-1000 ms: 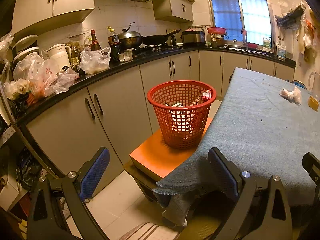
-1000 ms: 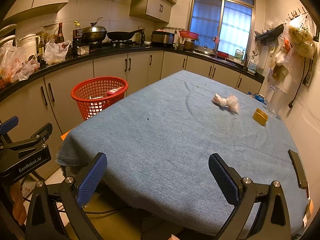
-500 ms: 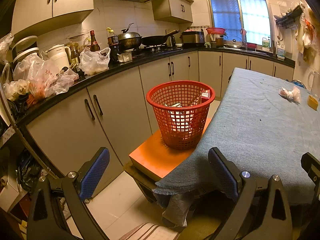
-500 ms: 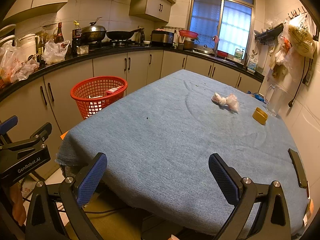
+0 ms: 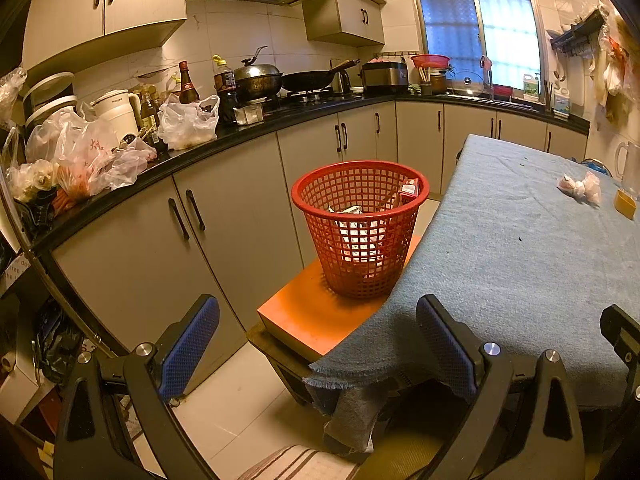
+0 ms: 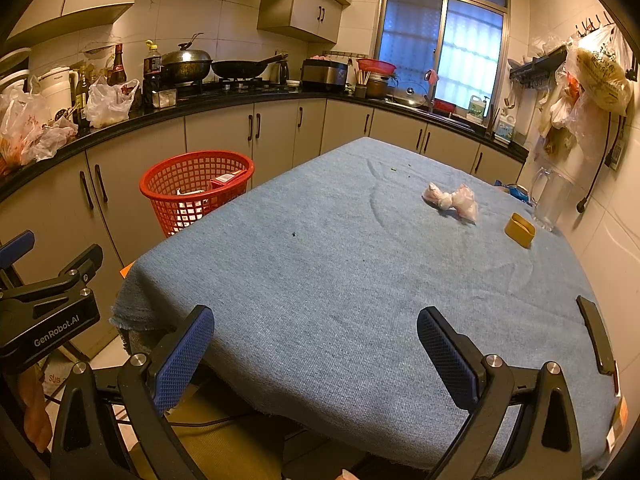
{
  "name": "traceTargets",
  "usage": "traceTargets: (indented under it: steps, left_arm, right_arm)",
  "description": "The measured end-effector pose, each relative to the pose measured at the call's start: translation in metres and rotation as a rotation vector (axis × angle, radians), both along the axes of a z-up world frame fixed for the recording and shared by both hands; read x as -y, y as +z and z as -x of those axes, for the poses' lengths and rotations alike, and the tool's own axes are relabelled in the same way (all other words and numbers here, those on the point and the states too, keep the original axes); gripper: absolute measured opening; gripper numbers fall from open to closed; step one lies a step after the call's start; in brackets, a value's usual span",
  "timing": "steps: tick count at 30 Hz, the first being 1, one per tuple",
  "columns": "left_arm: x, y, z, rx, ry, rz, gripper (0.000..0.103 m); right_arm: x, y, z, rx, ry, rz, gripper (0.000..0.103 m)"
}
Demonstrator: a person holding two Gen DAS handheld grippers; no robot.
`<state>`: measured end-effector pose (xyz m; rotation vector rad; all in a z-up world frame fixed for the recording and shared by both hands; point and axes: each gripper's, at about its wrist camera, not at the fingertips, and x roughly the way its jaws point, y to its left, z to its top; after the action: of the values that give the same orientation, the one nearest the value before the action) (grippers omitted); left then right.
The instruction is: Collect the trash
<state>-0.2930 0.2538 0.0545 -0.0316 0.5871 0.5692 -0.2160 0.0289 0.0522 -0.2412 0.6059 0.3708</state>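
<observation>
The red basket [image 5: 360,228] on the orange stool [image 5: 316,316] already holds cartons and wrappers. Crumpled pinkish plastic trash [image 6: 452,202] lies on the table, well past the basket. Left gripper [image 5: 318,344] and right gripper [image 6: 316,344] both gape wide, holding nothing.

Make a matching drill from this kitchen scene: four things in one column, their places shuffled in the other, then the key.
Things:
1. red basket
2. crumpled plastic wrapper
3. yellow holder
4. wok

Places:
A. on the stove
B. on the orange stool beside the table
C. mid-table on the blue cloth
D. on the cloth next to the clear pitcher

Pairs: 1-B, 2-C, 3-D, 4-A
</observation>
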Motion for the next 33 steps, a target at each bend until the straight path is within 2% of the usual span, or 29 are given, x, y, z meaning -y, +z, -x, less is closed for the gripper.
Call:
traceTargets:
  steps: [33]
  left_arm:
    - [0.004, 0.003, -0.013, -0.010, -0.028, -0.019, 0.098]
  right_arm:
    - [0.007, -0.009, -0.005, -0.015, -0.009, -0.002, 0.103]
